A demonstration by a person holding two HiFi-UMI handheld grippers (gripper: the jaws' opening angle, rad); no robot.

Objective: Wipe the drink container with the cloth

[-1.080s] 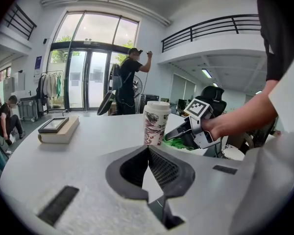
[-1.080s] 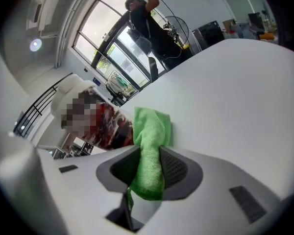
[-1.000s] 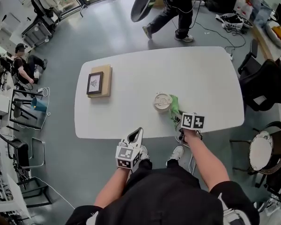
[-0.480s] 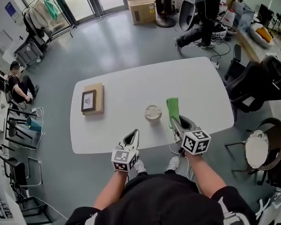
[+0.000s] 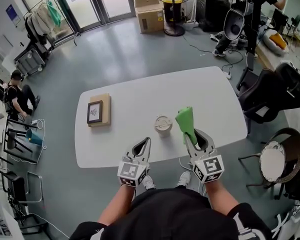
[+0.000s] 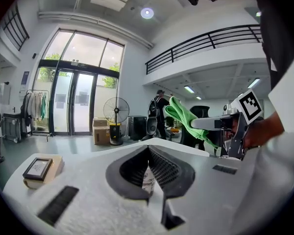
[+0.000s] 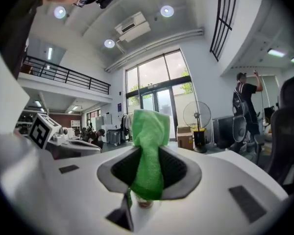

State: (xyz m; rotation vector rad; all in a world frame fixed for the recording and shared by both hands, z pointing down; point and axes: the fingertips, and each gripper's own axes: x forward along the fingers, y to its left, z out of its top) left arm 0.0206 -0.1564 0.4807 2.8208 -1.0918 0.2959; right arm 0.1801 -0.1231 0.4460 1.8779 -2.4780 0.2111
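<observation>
The drink container, a pale cup with a lid, stands upright near the front of the white table. My right gripper is shut on a green cloth, which sticks up from the jaws just right of the cup and apart from it. In the right gripper view the cloth fills the gap between the jaws and hides most of the cup. My left gripper hovers at the table's front edge, shut and holding nothing. Through its jaws a strip of the cup shows.
A framed picture on a flat tan box lies at the table's left. Black chairs and a round stool stand to the right. A person sits on the floor at far left. Another person stands at back right.
My right gripper has drawn the green cloth away from the cup's side and lifted it off the table. The left gripper has stayed at the front edge.
</observation>
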